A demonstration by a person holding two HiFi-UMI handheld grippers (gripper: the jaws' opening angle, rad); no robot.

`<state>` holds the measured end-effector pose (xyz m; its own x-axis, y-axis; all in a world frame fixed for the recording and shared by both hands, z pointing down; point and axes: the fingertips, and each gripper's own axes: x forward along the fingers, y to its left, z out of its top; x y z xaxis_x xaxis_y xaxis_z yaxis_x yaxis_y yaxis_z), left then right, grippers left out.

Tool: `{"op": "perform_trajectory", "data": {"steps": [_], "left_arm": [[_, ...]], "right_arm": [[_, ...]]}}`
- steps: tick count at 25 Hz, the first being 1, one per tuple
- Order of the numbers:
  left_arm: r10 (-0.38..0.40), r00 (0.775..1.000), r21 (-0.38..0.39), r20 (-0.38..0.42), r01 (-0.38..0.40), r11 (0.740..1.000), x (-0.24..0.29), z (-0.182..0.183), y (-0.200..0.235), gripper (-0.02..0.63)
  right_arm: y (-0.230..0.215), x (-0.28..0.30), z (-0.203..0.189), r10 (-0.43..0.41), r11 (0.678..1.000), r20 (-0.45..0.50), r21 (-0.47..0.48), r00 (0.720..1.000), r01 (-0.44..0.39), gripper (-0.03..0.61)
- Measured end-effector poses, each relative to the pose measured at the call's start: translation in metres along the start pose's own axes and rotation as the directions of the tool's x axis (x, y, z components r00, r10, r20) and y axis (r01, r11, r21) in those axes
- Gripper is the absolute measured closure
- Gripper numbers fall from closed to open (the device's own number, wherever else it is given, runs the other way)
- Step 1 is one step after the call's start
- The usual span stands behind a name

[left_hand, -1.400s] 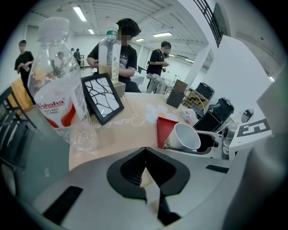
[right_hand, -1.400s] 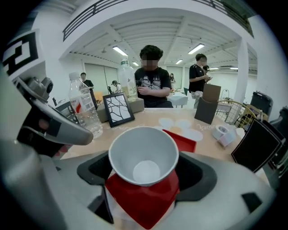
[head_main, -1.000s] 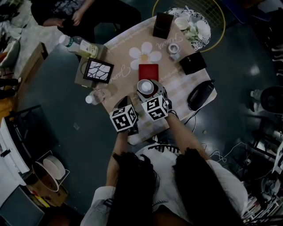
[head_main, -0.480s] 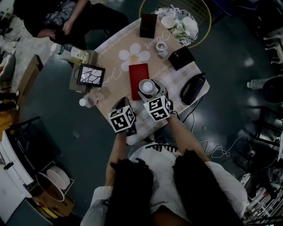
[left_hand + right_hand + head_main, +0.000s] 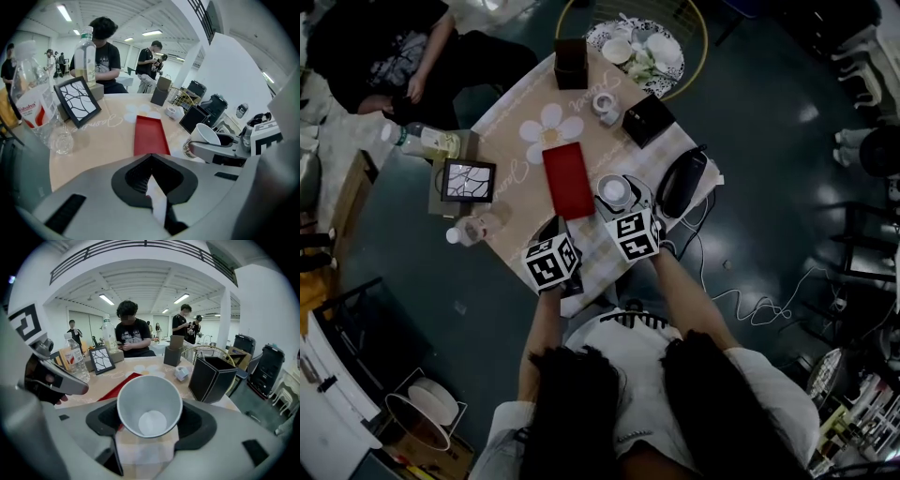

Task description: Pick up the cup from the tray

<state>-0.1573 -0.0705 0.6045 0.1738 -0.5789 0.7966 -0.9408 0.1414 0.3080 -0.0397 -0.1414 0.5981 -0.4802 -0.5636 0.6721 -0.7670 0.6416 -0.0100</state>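
A white paper cup (image 5: 149, 411) sits mouth-up between the jaws of my right gripper (image 5: 150, 416), which is shut on its sides. In the head view the cup (image 5: 615, 193) hangs just right of the empty red tray (image 5: 567, 180), over the checked cloth, held by the right gripper (image 5: 619, 199). From the left gripper view the cup (image 5: 206, 136) shows tilted, to the right of the red tray (image 5: 150, 136). My left gripper (image 5: 151, 163) is shut on nothing. It stays near the table's front edge (image 5: 553, 232), below the tray.
A framed picture (image 5: 469, 180) and bottles (image 5: 422, 141) stand at the table's left. Two black boxes (image 5: 570, 63) (image 5: 649, 120), a tape roll (image 5: 605, 103) and a wire basket of cups (image 5: 637, 47) are farther back. A black oblong case (image 5: 680, 183) lies right of the cup. People sit behind the table.
The cup in my right gripper now stands farther to the right of the red tray than before. The left gripper stays near the front edge. The head view has swung.
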Motion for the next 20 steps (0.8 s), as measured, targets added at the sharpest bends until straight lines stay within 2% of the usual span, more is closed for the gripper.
{"op": "perform_trajectory", "data": {"steps": [8, 20], "left_arm": [[-0.008, 0.999, 0.033, -0.039, 0.01, 0.999, 0.012, -0.012, -0.019, 0.606], [-0.015, 0.997, 0.049, -0.078, 0.019, 0.999, 0.025, -0.017, -0.027, 0.606]], "right_arm": [[-0.026, -0.008, -0.015, -0.027, 0.998, -0.002, 0.061, 1.0, 0.027, 0.25], [-0.043, 0.001, -0.035, -0.032, 0.998, -0.016, 0.056, 0.999, 0.032, 0.249]]}}
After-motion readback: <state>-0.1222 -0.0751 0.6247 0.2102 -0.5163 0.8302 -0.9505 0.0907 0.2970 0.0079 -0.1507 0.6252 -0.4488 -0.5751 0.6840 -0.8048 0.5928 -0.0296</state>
